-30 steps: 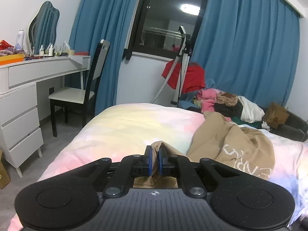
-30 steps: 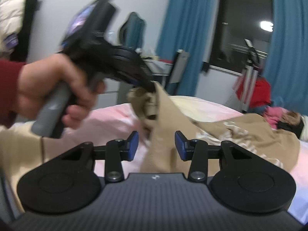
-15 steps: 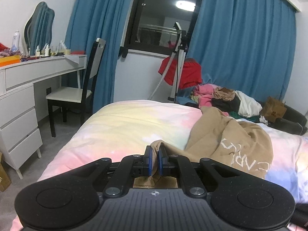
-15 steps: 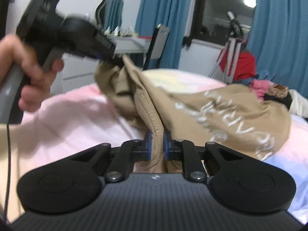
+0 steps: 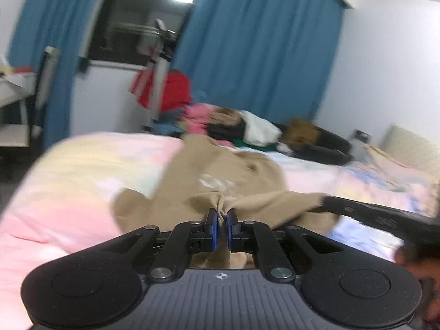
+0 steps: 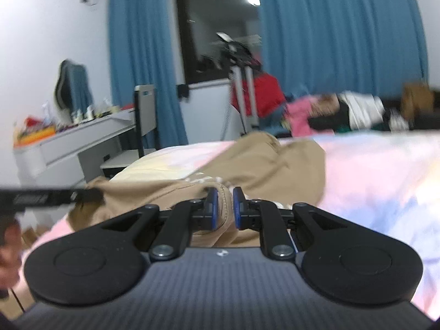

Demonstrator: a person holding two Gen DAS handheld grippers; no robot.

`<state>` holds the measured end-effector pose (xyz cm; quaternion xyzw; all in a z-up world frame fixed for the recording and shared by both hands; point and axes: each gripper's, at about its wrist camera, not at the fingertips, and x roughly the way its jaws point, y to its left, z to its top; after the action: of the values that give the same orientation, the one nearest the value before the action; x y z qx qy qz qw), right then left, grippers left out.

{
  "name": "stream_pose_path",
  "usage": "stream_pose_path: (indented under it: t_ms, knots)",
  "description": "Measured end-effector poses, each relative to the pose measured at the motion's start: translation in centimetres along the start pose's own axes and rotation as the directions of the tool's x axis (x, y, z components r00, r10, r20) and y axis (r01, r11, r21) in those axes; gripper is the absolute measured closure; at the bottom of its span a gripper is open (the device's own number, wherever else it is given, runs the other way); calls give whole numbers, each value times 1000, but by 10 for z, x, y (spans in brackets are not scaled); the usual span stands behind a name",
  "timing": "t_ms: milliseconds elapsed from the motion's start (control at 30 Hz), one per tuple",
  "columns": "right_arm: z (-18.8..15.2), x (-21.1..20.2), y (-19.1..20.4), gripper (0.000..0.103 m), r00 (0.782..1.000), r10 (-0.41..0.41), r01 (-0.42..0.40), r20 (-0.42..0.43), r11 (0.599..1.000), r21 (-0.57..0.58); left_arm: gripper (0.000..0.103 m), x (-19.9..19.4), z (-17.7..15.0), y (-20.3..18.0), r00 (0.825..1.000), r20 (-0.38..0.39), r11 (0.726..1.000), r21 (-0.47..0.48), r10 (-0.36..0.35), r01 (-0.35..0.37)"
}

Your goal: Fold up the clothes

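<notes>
**Two grips on one tan garment: keep the edge taut**

Both pinches set. Left gripper [image 5: 221, 221] pressed together on a bunched fold of the tan garment [image 5: 239, 170]; right gripper [image 6: 223, 206] clamped on a thick hemmed edge of the same cloth [image 6: 264, 165]. Rest of the garment draped across the pastel bedspread [image 5: 82, 165], crumpled, white lettering half hidden. Right gripper visible in the left view as a dark bar [image 5: 371, 214] at the cloth's right end, so a short span of fabric between the two.

Probably the spreading stage, ahead of any fold. Best done by drawing the hands apart level until the held edge goes straight, then lifting enough to shake out creases. Worth avoiding: the clothes pile [image 5: 233, 126] at the far side, uneven pull, thin left-hand grip slipping.
</notes>
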<state>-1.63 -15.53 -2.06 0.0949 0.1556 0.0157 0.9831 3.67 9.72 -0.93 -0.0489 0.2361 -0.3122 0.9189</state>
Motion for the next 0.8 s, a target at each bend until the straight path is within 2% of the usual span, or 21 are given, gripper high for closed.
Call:
stream_pose_path:
  t_ms: [100, 200, 267, 367, 467, 567, 600, 667, 767, 800]
  knots:
    - [-1, 15, -19, 89, 998, 10, -5, -69, 997, 76, 96, 17, -5, 4, 998, -58, 1000, -15, 6, -7]
    - [-10, 41, -34, 88, 979, 68, -38, -194, 987, 155, 95, 36, -10, 18, 992, -122, 997, -74, 24, -33]
    - [-16, 47, -39, 87, 969, 101, -52, -226, 976, 212, 92, 47, -13, 31, 985, -167, 990, -127, 36, -57]
    - [-20, 59, -46, 87, 949, 191, -109, -253, 946, 305, 86, 60, -17, 44, 975, -203, 980, -158, 89, -123]
    - [-27, 65, -41, 87, 935, 221, -121, -279, 934, 336, 81, 66, -18, 45, 968, -221, 983, -111, 122, -149]
    - [-32, 74, -42, 85, 928, 193, -84, -317, 941, 327, 72, 62, -16, 36, 967, -203, 986, -37, 151, -162]
    - [-33, 73, -43, 83, 927, 190, -75, -323, 939, 335, 66, 58, -15, 32, 969, -188, 986, -12, 161, -166]
    - [-35, 72, -48, 77, 926, 191, -65, -326, 930, 361, 59, 46, -10, 21, 972, -147, 983, 54, 183, -177]
    - [-35, 67, -55, 52, 933, 190, -57, -305, 916, 397, 49, 27, -4, 4, 974, -70, 968, 144, 215, -204]
    - [-34, 65, -57, 49, 937, 185, -54, -297, 915, 400, 47, 18, -3, 0, 975, -36, 963, 167, 218, -209]
